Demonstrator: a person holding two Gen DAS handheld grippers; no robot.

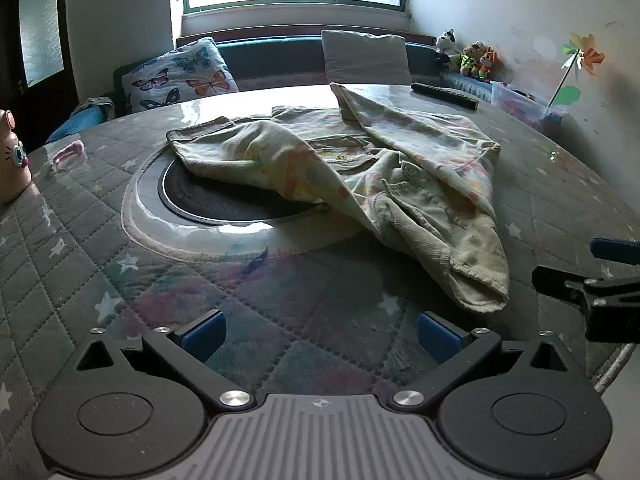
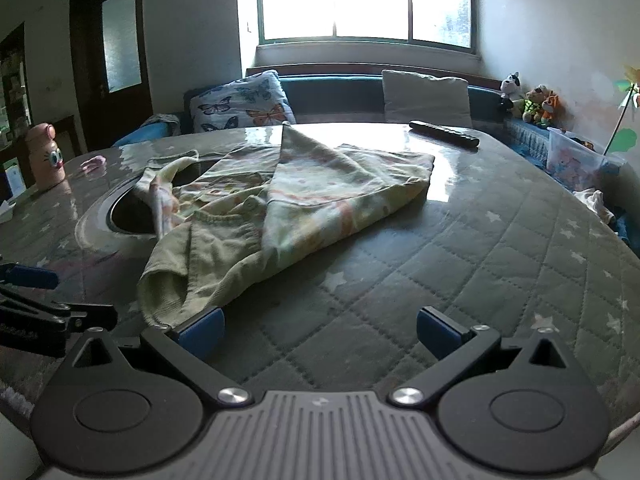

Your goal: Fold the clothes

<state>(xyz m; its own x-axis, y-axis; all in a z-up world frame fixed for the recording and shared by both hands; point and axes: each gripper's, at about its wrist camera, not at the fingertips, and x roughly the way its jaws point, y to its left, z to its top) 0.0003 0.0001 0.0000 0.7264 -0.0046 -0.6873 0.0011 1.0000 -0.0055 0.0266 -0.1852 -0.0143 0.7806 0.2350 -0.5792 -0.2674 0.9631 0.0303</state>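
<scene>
While both of your hand-held grippers hang over the near edge of the desk (image 1: 80,264), nothing is gripped yet. A pale printed garment (image 1: 360,168) lies crumpled in the middle of the round desk, partly over a dark round inset (image 1: 208,200). One flap is thrown across it and a cuffed end trails toward you, so it seems dumped, not laid out, and will likely need spreading flat before any fold.

Your left hand-held gripper (image 1: 320,336) has its blue pads spread wide, with only quilted desk cover between them; the cuffed end lies just beyond its right pad.

Your right hand-held gripper (image 2: 320,334) is equally wide and empty. Its left pad sits at the edge of the cuffed end; whether it touches the cloth you cannot tell.

A remote (image 2: 444,133) lies at the far side, well apart from the garment. A pink bottle (image 2: 46,156) stands far left.
</scene>
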